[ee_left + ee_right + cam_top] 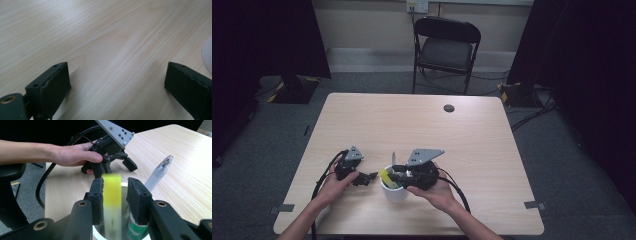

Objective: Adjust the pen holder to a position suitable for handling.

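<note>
Above the white cylindrical cup [98,233], a blurred yellow-capped marker [112,202] stands upright between the right gripper's [115,195] narrowly parted jaws; contact cannot be determined.

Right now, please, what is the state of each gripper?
Left gripper: open, nothing between the jaws, just above the table.
Right gripper: over the white cup, jaws around the yellow-capped marker; whether they press it cannot be told.
</note>
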`<state>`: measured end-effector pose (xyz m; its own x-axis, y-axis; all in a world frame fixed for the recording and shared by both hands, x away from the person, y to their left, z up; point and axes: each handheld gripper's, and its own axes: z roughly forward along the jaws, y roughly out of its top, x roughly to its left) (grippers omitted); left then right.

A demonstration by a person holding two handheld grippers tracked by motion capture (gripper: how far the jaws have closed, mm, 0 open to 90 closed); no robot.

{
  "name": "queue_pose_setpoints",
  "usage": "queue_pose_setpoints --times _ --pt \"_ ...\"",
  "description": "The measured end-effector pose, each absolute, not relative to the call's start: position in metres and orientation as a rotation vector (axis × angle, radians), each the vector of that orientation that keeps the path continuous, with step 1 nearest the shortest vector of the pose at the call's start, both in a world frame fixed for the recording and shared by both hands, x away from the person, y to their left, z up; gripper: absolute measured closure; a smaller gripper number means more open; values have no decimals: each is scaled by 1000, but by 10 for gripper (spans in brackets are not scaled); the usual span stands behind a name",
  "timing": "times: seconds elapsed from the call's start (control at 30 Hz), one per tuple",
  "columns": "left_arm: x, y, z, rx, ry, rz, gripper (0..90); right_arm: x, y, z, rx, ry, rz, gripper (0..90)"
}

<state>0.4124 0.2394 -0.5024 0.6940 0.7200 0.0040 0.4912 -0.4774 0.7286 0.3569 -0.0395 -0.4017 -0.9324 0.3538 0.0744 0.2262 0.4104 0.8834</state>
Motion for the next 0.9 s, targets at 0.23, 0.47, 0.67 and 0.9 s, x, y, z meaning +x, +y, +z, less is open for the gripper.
queue_pose_setpoints --times 0.23,0.47,0.67,0.9 --pt "413 239 -503 2177 919 400 49 360 -43 -400 538 2525 1569 649" --pt "414 238 -503 2180 916 397 34 368 -50 -395 565 2502 1595 627" --pt "413 238 -503 2176 922 392 35 373 -60 -391 611 2459 1601 618" --pt "414 238 -503 2175 919 385 30 379 -71 -389 654 2433 1595 593"
